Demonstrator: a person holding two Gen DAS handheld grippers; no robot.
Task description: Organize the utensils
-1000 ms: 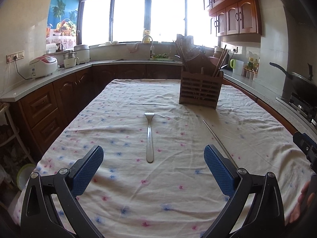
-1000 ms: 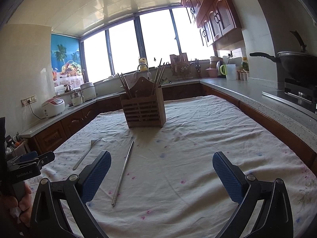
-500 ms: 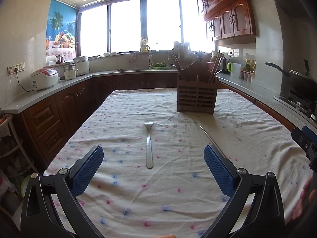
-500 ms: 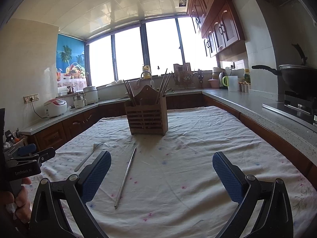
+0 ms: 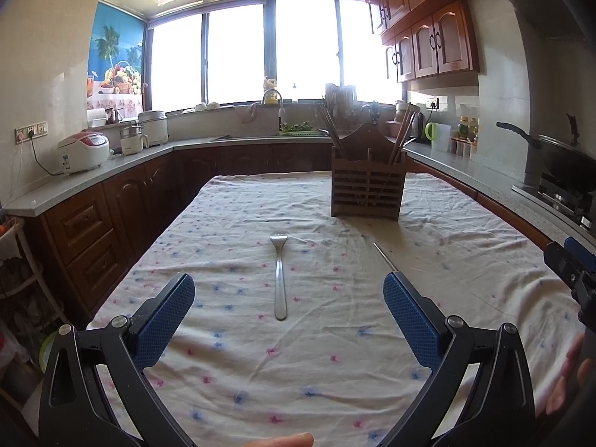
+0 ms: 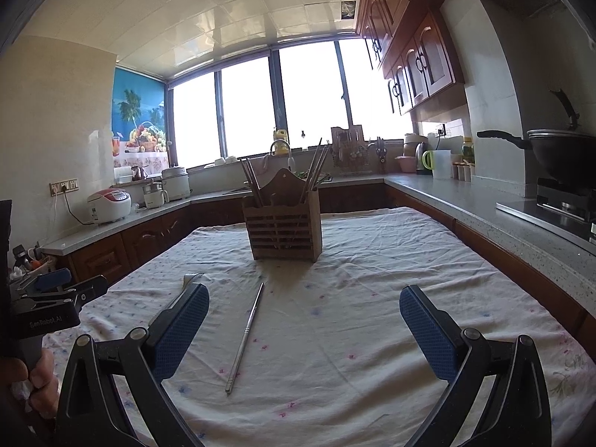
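A fork (image 5: 280,279) is seen lying flat on the cloth (image 5: 335,372), tines turned toward the far end and handle toward the camera, centred between the fingers of the left gripper (image 5: 288,316) but not touched by them; the jaws are spread wide and nothing is held. To the fork's right a metal rod (image 6: 245,337) lies on the cloth, apart from the fork; in the left view only its far tip is shown, the rest being hidden behind the gripper's right finger; in the right view it is shown full length, slanted, its far end pointed toward the holder (image 6: 284,229). The right gripper (image 6: 303,327) is held above the cloth with its jaws likewise wide apart and nothing between them; the rod lies nearer its left finger, untouched. The fork's tines are just seen in the right view above that finger.

The wooden holder stands upright farther along the cloth, well apart from both utensils; chopsticks (image 6: 250,178) are stood in it, leaning outward at either side. The table is flanked by counters; a rice cooker (image 5: 83,151) is set on the left one and a wok (image 6: 558,152) on the stove at right.
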